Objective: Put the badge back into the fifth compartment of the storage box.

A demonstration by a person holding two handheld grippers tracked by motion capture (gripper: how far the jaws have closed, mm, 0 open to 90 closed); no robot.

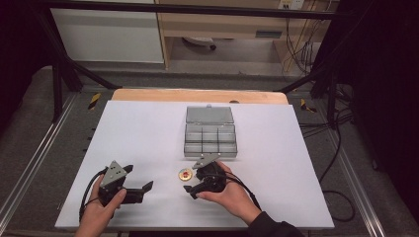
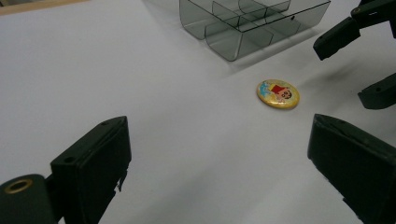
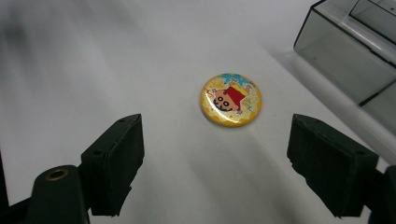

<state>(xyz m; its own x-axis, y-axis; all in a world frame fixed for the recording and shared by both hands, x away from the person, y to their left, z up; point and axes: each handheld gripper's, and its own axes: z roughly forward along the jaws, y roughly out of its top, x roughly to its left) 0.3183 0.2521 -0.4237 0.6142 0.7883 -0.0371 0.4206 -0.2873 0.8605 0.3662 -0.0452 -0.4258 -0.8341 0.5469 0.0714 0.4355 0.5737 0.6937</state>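
Landmark: the round yellow badge (image 1: 186, 175), lying flat on the white sheet (image 1: 148, 133) that covers my table.

Nearest me, my right gripper (image 1: 196, 186) sits just right of the badge, low over the sheet, jaws apart with nothing between them; the badge lies just ahead of the tips, untouched. In the right gripper view the badge (image 3: 231, 100) shows a cartoon figure in red on a gold ground, face up, a faint shadow under its near edge. My right hand (image 1: 228, 193) wraps the gripper body, dark sleeve at the table edge.

Well left of the badge, my left gripper (image 1: 139, 188) rests near the sheet, jaws spread wide and empty, pointing toward the badge. My left hand (image 1: 101, 207) holds it from below.

Just beyond the badge stands a clear grey compartment box (image 1: 210, 139), lid open and laid back on its far side, dividers visible, its cells looking empty.

Farther off, the sheet ends at a strip of bare wooden tabletop (image 1: 197, 95). Black frame tubes (image 1: 59, 74) flank the table; grey floor on both sides. Right of the table, black cables (image 1: 341, 148) trail across the floor. Behind, a pale cabinet (image 1: 106, 34).
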